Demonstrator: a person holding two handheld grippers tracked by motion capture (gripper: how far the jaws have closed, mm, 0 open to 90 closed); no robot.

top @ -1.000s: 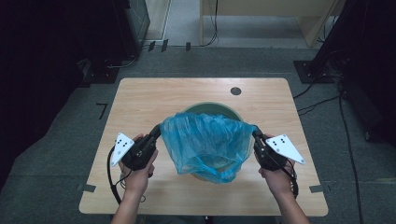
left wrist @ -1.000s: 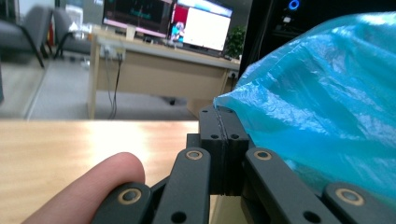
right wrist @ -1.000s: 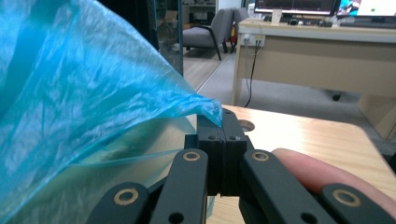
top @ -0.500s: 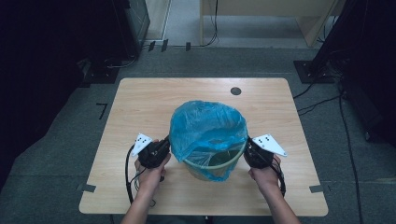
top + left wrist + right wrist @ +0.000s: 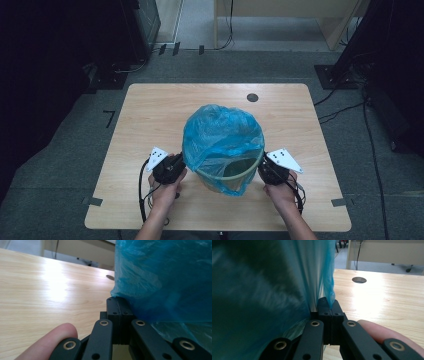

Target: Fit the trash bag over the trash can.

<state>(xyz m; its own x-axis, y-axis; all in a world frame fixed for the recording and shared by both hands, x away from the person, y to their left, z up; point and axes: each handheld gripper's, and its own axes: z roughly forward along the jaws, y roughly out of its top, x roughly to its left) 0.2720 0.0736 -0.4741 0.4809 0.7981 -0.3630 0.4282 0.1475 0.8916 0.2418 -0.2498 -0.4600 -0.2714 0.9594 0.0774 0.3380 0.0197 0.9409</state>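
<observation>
Both sets of jaws are pinched fully closed on the blue bag [image 5: 222, 137] hem: left gripper [image 5: 117, 305] and right gripper [image 5: 327, 305]. Risk: thin film tears or slips out if pulled lower. Bag is draped over the green bin [image 5: 235, 176], mid-table [image 5: 150, 115], hem at the fingertips on either side.

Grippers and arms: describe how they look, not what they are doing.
Each claw, left and right, is black, with two flat jaws on linked bars with brass-coloured pins. A grey three-cornered plate with small dark dots tops each. A black cable trails from the left one. The forearms are bare, with no sleeves showing.
</observation>
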